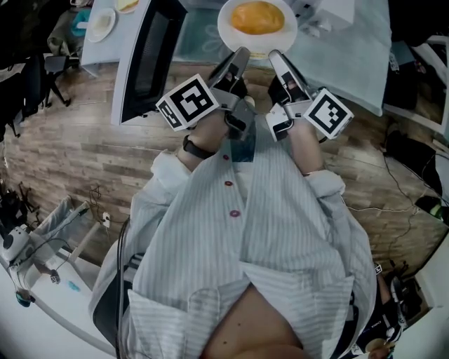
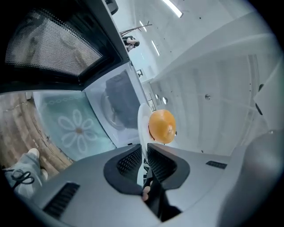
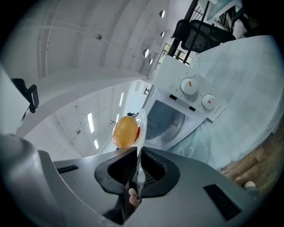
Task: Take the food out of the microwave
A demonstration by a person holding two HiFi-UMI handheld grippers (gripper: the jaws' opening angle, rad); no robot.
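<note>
Jaws: left gripper [image 1: 239, 56] and right gripper [image 1: 275, 58] both pinch the plate [image 1: 227, 29] by its rim | Done: food [image 1: 257, 17] looks out of the microwave [image 3: 191, 95] | Left: set it on the desk [image 1: 358, 49]

We wear a loose shirt [image 1: 259, 231] with fine pale blue and white stripes, closed by small dark red buttons [image 1: 235, 212]. Its sleeves end in wide crumpled cuffs. A black band [image 1: 196, 148] goes around the left wrist. The left gripper [image 1: 240, 57] and the right gripper [image 1: 275, 57] have smooth grey shells with dark slotted vents, and black pads [image 2: 131, 160] with a fine grid. Each carries a white cube [image 1: 188, 102] with black square markers.
</note>
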